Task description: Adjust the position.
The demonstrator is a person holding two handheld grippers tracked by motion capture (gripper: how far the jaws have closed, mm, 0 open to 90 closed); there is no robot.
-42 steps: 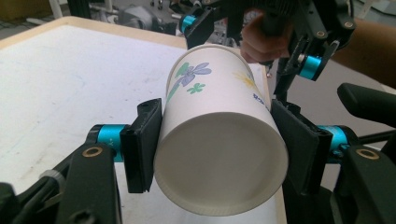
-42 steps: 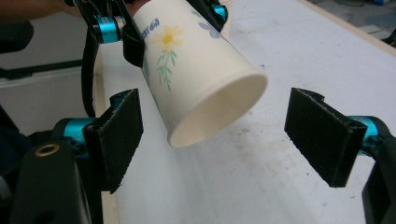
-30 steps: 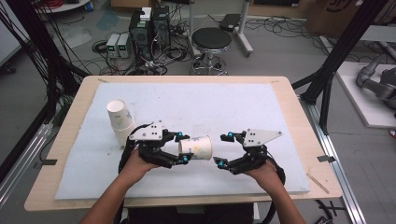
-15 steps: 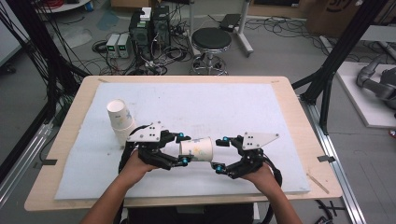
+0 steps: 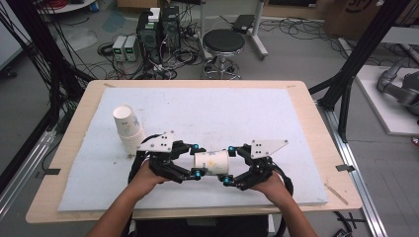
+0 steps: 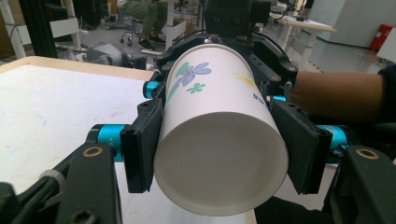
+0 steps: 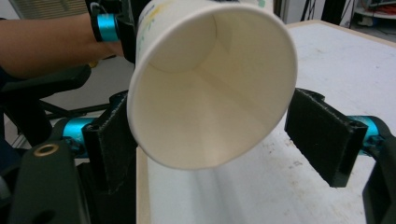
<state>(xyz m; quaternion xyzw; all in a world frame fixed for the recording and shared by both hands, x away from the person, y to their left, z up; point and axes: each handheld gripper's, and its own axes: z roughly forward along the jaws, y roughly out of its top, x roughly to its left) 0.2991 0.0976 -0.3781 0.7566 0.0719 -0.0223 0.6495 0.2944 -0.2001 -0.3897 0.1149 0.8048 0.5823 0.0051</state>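
Cup: a paper cup [image 5: 211, 163] with a flower print is held on its side above the white mat [image 5: 207, 113] on the bench [image 5: 316, 138], between the two grippers, near the person's edge.

Long axis: it runs left to right across the bench – base toward the left gripper, open mouth toward the right gripper.

Left gripper: the left gripper [image 5: 184, 162] has its fingers [image 6: 141, 144] pressed on both sides of the cup wall at the base end; in the left gripper view the closed base faces the camera and the pads sit flush against the paper, so it is gripping the cup.

Right gripper: the right gripper [image 5: 236, 165] is at the mouth end with its fingers [image 7: 322, 135] spread. In the right gripper view the left pad looks close against the rim, while the right pad stands apart from it – not clamped.

Key relation: the cup's mouth already lies between the right fingers, so a handover seems to need only a squeeze across the rim, not a reach.

Risk: the rim is thin paper and may well buckle under a hard pinch.

Other cups: a short stack of cups [image 5: 127, 129] stands mouth-down at the left of the mat, well apart from both grippers.
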